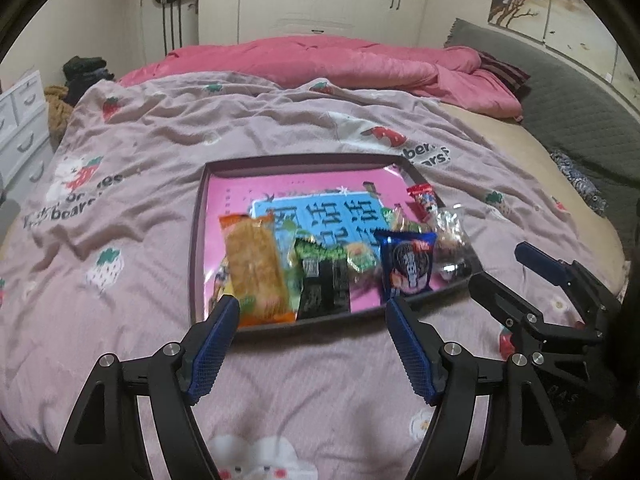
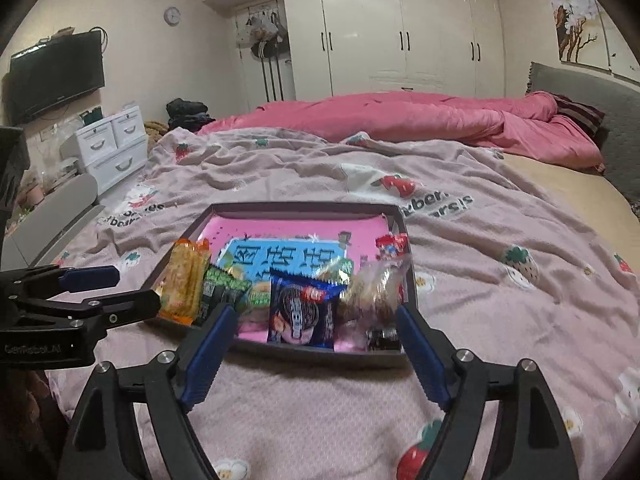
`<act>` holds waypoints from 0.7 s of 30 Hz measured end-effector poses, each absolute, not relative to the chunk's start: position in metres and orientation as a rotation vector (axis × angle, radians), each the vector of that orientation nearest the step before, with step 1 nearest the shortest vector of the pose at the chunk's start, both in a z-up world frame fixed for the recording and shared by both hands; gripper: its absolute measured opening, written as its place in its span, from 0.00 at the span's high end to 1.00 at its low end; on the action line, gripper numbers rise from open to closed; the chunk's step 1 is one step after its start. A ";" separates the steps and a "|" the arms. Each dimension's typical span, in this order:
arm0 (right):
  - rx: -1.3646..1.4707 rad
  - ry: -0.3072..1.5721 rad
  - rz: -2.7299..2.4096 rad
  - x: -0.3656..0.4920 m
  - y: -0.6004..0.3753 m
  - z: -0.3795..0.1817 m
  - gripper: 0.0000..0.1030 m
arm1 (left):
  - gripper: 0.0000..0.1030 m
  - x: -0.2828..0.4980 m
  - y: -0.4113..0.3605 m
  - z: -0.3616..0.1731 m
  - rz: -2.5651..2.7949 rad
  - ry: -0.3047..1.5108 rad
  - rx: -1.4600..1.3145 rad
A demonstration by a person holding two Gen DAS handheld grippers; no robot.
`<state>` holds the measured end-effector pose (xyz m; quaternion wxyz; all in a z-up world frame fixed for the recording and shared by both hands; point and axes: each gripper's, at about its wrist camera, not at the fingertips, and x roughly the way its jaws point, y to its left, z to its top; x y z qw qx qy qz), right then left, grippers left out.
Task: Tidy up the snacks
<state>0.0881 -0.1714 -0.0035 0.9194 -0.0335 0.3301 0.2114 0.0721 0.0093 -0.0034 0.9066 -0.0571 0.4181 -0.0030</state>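
Observation:
A dark-rimmed tray (image 1: 304, 158) (image 2: 304, 206) with a pink printed bottom lies on the bed. Along its near side sit an orange cracker packet (image 1: 256, 272) (image 2: 184, 280), a green-and-black packet (image 1: 320, 276) (image 2: 218, 286), a blue cookie packet (image 1: 408, 266) (image 2: 302, 312), a clear bag (image 1: 452, 236) (image 2: 376, 292) and a small red packet (image 1: 424, 198) (image 2: 390, 246). My left gripper (image 1: 312, 306) (image 2: 134, 290) hangs open over the tray's near left edge, holding nothing. My right gripper (image 2: 315, 312) (image 1: 500, 268) stands open at the near right edge, also with nothing in it.
The tray rests on a lilac strawberry-print bedcover (image 1: 140, 160). A rumpled pink duvet (image 1: 320, 60) lies behind it, a grey headboard (image 1: 560, 92) to the right. White drawers (image 2: 116, 144) and a wall television (image 2: 56, 76) stand left of the bed, wardrobes (image 2: 400, 32) at the back.

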 end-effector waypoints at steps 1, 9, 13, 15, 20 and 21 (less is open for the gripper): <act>-0.066 0.686 0.435 0.085 -0.172 -0.004 0.16 | 0.25 0.069 0.009 -0.004 -0.004 0.868 -0.119; -0.089 0.699 0.431 0.060 -0.171 0.000 0.14 | 0.25 0.045 0.011 -0.007 0.008 0.887 -0.127; -0.106 0.711 0.414 0.052 -0.170 -0.001 0.13 | 0.25 0.037 0.013 -0.008 0.019 0.895 -0.134; -0.107 0.712 0.409 0.050 -0.170 0.000 0.13 | 0.25 0.033 0.013 -0.008 0.020 0.899 -0.131; -0.095 0.721 0.401 0.044 -0.173 0.002 0.13 | 0.25 0.025 0.010 -0.009 0.011 0.907 -0.119; -0.093 0.723 0.399 0.043 -0.174 0.002 0.13 | 0.25 0.024 0.008 -0.008 0.009 0.907 -0.117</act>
